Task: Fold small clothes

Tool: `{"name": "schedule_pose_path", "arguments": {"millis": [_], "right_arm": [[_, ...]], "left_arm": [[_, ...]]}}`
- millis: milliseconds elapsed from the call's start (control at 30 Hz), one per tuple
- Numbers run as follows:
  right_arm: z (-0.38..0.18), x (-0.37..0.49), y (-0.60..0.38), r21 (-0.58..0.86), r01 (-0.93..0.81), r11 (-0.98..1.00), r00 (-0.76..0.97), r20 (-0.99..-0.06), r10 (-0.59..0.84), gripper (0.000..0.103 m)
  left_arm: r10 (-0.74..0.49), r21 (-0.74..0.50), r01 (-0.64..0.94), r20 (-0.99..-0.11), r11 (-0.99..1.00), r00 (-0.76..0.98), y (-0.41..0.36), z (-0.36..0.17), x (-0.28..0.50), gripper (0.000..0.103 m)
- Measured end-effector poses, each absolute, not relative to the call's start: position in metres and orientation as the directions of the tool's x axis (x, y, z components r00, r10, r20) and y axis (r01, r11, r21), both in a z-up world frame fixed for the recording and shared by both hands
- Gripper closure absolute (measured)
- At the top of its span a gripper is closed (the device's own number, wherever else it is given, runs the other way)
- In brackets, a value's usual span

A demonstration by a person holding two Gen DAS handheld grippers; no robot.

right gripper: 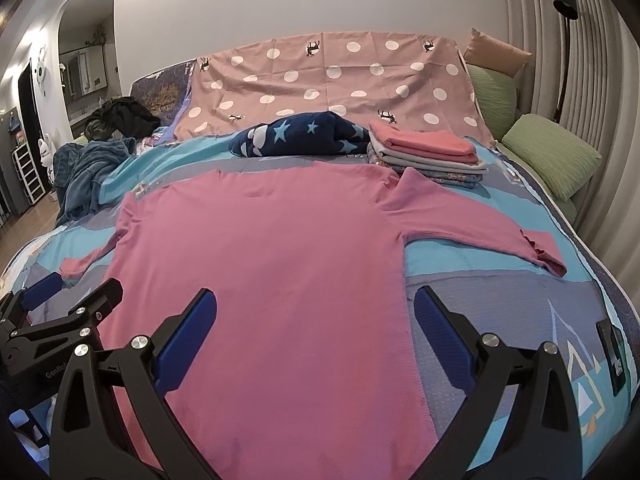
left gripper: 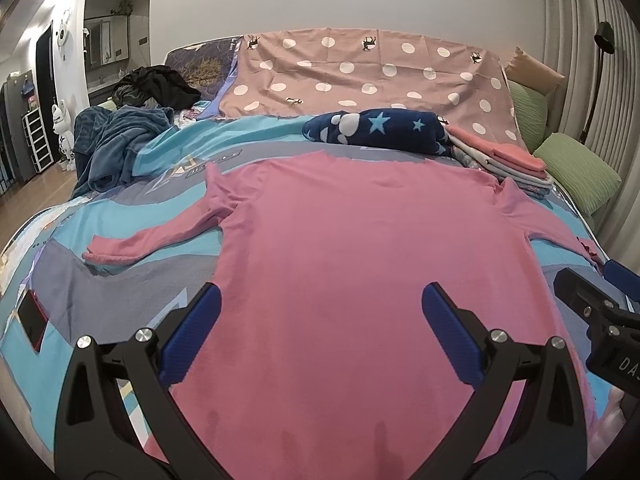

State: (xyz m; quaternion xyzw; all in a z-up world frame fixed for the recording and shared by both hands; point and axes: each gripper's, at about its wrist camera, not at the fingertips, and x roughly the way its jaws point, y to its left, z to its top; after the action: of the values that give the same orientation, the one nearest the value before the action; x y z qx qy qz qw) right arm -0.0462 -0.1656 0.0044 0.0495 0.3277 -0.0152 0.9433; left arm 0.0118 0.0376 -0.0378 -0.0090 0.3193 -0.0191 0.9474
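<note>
A pink long-sleeved shirt (left gripper: pixel 360 248) lies flat on the bed, collar away from me, both sleeves spread out. It also shows in the right wrist view (right gripper: pixel 272 248). My left gripper (left gripper: pixel 320 300) is open and empty, hovering over the shirt's lower left part. My right gripper (right gripper: pixel 316 304) is open and empty over the shirt's lower right part, its right finger past the shirt's side edge. The right gripper's body shows at the right edge of the left view (left gripper: pixel 600 316). The left gripper shows at the left edge of the right view (right gripper: pixel 60 312).
A stack of folded clothes (right gripper: pixel 428 152) sits beyond the shirt at the right. A navy star blanket (right gripper: pixel 300 136) lies behind the collar. A blue blanket (left gripper: pixel 116 144) is heaped at the left. Green pillows (right gripper: pixel 552 156) line the right side. A phone (left gripper: pixel 32 320) lies on the bedcover (left gripper: pixel 100 280).
</note>
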Motion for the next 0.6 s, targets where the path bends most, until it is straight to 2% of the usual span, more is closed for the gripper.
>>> {"name": "schedule_pose_path", "arguments": {"millis": [500,600], "right_arm": [[-0.003,-0.023,-0.149,0.045,0.051,0.998,0.76,-0.65,-0.009,0.004],[-0.003,-0.019,-0.15,0.02,0.067,0.998,0.761,-0.647,-0.039,0.004]], "left_arm": [[-0.039,-0.063,-0.001,-0.623,0.998,0.781,0.067,-0.046,0.027,0.002],[-0.069,-0.119,-0.009,-0.636,0.993,0.768,0.09,-0.046,0.035,0.002]]}}
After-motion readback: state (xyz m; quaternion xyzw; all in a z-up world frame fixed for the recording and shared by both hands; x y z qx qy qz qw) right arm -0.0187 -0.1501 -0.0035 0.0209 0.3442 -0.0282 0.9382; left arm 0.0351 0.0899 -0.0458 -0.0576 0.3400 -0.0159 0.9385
